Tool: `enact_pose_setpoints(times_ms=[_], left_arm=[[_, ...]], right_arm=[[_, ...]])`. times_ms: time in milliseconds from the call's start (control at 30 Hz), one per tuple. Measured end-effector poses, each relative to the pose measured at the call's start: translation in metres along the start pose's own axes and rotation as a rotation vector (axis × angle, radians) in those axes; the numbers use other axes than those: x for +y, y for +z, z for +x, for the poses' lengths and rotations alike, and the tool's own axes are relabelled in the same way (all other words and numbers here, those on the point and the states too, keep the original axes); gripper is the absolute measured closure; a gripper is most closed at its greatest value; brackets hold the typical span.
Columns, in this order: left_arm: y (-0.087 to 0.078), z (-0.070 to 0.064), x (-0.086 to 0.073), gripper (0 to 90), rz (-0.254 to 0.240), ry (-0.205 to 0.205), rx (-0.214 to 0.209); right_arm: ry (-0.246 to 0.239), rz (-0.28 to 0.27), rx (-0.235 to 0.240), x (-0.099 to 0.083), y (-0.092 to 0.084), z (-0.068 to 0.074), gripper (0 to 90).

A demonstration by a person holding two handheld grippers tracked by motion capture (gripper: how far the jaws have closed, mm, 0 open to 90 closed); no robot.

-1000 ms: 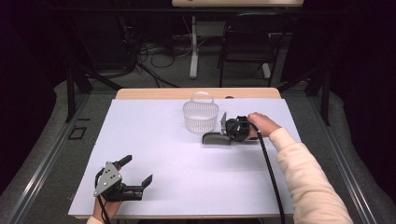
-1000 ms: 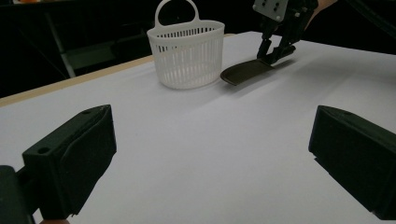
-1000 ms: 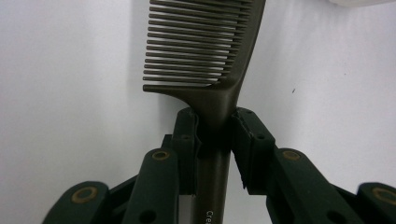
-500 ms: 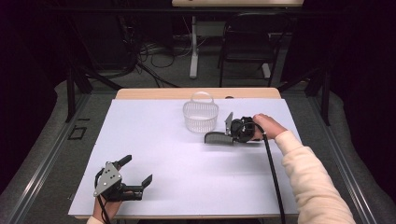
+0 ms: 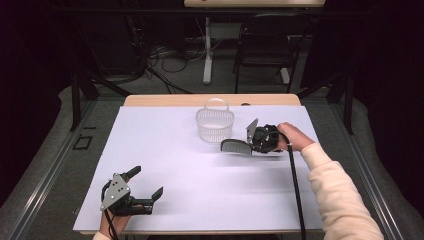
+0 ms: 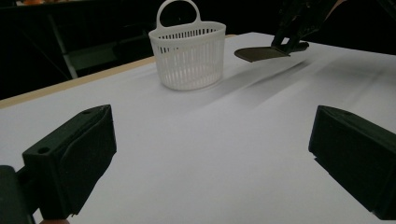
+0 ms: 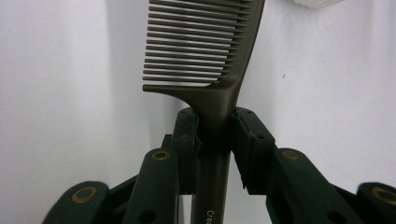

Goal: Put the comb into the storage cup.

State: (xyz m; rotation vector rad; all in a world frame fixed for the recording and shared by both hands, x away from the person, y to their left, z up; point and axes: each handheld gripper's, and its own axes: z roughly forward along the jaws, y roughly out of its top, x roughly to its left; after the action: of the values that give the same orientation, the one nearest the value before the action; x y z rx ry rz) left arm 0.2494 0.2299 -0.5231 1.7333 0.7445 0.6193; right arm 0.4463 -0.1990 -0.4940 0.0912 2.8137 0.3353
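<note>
Right gripper [image 5: 250, 142] clamped on comb [image 5: 236, 146] handle, just beside basket [image 5: 215, 125]. Left gripper [image 5: 145, 189] wide open, empty, near front table [image 5: 200, 200] edge; plenty of bare middle.

Dark brown comb [image 7: 205, 60], plain teeth, pale lettering on its handle. White slatted basket [image 5: 214, 124]. Pale lilac-white sheet [image 5: 200, 190] over a light wood table [image 5: 150, 100]. Black grippers, cream sleeve [image 5: 345, 200].
</note>
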Motion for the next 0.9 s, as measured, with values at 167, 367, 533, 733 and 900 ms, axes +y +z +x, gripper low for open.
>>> enact_pose_setpoints(times_ms=[167,367,533,733,900], left_arm=[[0.000,0.000,0.000,0.8,0.000,0.000,0.000],[0.000,0.000,0.000,0.9,-0.001,0.000,0.002],[0.000,0.000,0.000,0.9,0.000,-0.001,0.001],[0.000,0.000,0.000,0.9,0.000,-0.001,0.003],[0.000,0.000,0.000,0.9,0.002,-0.002,0.004]], right_arm=[[0.006,-0.029,-0.010,-0.005,-0.004,0.003,72.0],[0.037,-0.073,-0.012,-0.011,-0.009,0.007,72.0],[0.068,-0.116,-0.016,-0.016,-0.015,0.007,72.0],[0.105,-0.161,-0.028,-0.022,-0.020,0.008,72.0],[0.123,-0.198,-0.036,-0.027,-0.023,0.008,72.0]])
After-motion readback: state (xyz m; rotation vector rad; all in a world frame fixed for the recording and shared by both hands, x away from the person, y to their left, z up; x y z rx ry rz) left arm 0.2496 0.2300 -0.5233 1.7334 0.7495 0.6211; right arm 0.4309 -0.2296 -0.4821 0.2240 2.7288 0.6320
